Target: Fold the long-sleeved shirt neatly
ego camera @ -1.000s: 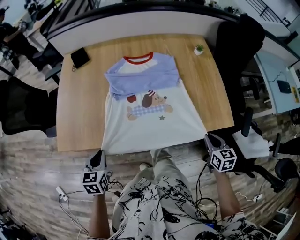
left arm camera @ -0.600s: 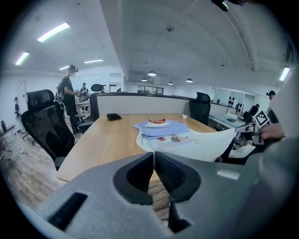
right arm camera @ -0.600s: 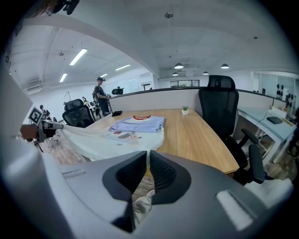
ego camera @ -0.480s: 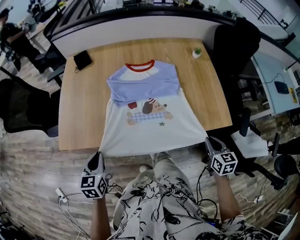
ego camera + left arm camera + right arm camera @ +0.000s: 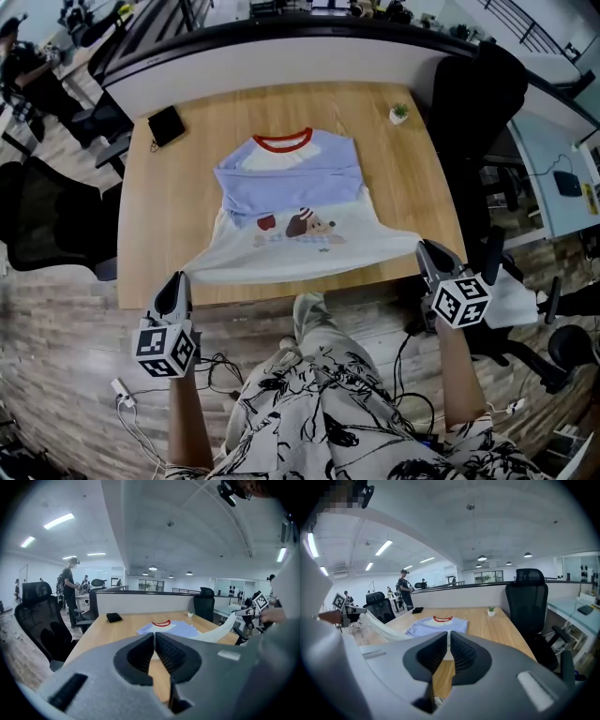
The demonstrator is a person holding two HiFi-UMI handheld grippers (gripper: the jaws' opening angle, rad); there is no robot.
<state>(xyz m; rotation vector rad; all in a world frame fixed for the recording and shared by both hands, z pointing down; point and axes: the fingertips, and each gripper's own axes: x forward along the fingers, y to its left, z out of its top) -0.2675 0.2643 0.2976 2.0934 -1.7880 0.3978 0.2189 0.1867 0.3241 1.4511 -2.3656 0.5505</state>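
Shirt [image 5: 289, 178] in left gripper [image 5: 177, 280], right gripper [image 5: 425, 247]

Head view: we cannot tell what the flat black item [image 5: 166, 125], left of and beyond the collar of the long-sleeved shirt [image 5: 291, 187], is; it shows too small. The shirt's hem, held off the surface [image 5: 159, 216], foreshortens the dog print [image 5: 307, 226] so that we cannot make out its lower part. The left gripper [image 5: 178, 279] and right gripper [image 5: 424, 249] cover the hem corners pinched in their jaws. Gripper views: each gripper's own body hides the shirt's near half. The bottom edge cuts off the person's forearms [image 5: 186, 422].
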